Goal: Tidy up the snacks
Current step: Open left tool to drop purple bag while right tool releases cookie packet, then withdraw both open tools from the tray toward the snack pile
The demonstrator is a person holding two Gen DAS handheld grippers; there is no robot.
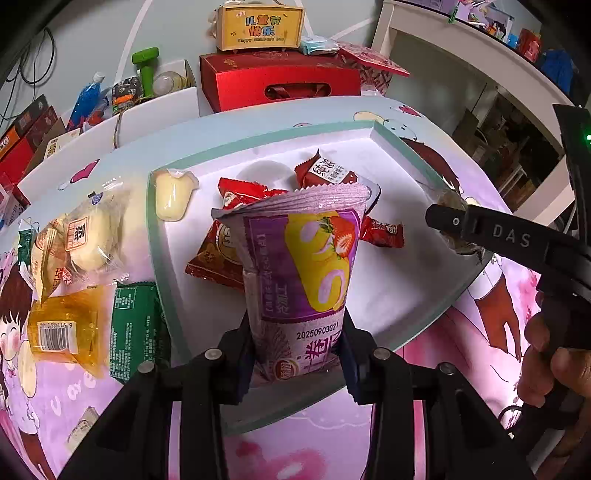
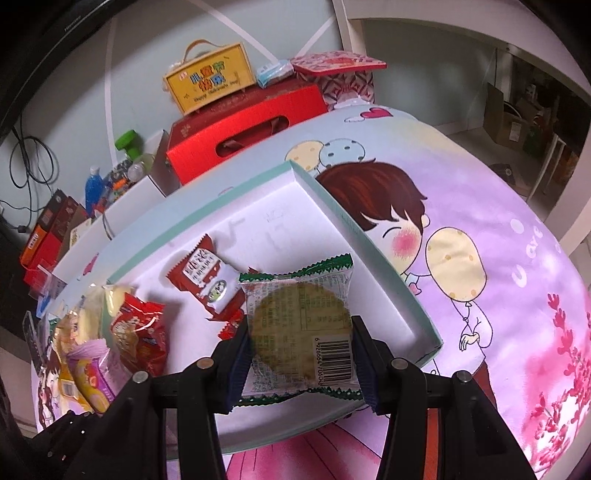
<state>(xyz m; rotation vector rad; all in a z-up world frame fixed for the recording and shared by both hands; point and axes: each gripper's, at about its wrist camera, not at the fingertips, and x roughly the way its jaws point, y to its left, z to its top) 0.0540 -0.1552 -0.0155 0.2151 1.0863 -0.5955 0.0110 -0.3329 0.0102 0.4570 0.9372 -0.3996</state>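
My left gripper (image 1: pixel 297 354) is shut on a purple cake-roll packet (image 1: pixel 299 266) and holds it upright over the near edge of the white tray with a mint rim (image 1: pixel 417 155). My right gripper (image 2: pixel 301 362) is shut on a green-edged clear packet with a round cracker (image 2: pixel 299 325) over the tray's near right part (image 2: pixel 354 229); it also shows at the right of the left wrist view (image 1: pixel 448 218). Several red snack packets (image 1: pixel 221 251) and a pale jelly cup (image 1: pixel 173 195) lie in the tray.
Loose snacks lie left of the tray on the cartoon tablecloth: a bun packet (image 1: pixel 88 236), an orange packet (image 1: pixel 62 325), a green packet (image 1: pixel 133 325). A red gift box (image 1: pixel 277 81) with a yellow box (image 1: pixel 258 27) on top stands behind the table. White shelving (image 1: pixel 480 74) is at right.
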